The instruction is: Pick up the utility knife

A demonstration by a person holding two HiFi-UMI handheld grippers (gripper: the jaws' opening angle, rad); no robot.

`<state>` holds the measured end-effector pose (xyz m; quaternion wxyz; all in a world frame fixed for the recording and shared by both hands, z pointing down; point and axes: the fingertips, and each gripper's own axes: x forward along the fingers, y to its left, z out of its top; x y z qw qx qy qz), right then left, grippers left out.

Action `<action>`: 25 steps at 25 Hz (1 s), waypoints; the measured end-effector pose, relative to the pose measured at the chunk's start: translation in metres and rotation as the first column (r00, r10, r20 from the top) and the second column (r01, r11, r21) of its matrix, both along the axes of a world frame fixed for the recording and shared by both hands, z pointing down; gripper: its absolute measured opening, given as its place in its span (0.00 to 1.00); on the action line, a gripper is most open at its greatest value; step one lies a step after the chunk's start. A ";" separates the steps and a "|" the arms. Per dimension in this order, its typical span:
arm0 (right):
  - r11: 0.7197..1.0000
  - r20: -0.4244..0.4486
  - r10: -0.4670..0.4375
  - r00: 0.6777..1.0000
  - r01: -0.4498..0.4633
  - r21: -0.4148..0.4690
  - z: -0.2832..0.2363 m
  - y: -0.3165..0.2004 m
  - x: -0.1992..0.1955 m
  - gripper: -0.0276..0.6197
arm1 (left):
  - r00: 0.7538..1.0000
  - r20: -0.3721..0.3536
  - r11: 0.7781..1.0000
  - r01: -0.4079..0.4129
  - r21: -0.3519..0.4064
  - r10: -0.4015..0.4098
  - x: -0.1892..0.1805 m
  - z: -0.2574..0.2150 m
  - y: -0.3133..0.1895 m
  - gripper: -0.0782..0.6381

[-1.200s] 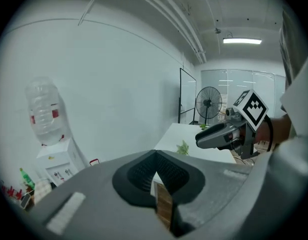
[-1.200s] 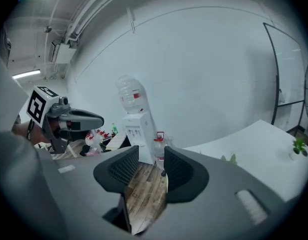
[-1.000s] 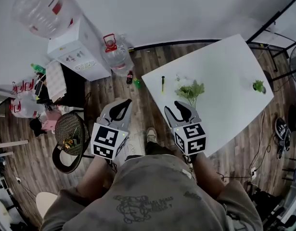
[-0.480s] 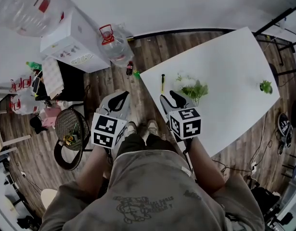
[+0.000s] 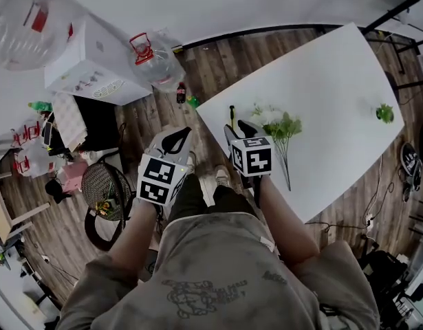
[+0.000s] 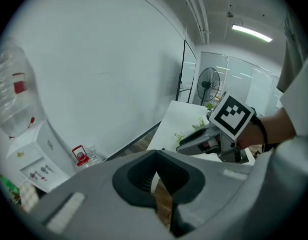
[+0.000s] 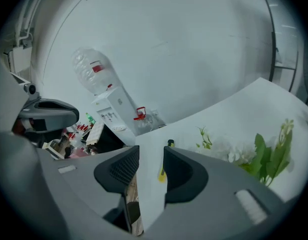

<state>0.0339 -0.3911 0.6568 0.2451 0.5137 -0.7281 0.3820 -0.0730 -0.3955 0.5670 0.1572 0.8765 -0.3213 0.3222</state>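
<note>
Utility knife [image 5: 232, 116] lies on white table [image 5: 321, 81] over wooden floor [image 5: 218, 64].

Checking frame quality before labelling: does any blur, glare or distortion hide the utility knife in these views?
Head view: strong fisheye, the table edges bow, the light is even, the utility knife is small but distinct. Left gripper view: dark round vignette, the ceiling light glares, knife too small to tell. Right gripper view: same vignette, near jaws soft, the knife's yellow shows between them.

Flowers [image 5: 283, 126] near utility knife [image 5: 232, 114]
</note>
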 end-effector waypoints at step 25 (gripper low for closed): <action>0.965 -0.224 0.203 0.953 -0.233 -0.117 0.078 -0.003 0.008 0.25 | 0.963 -0.026 0.949 -0.269 -0.163 0.269 -0.013 0.071 -0.045 0.11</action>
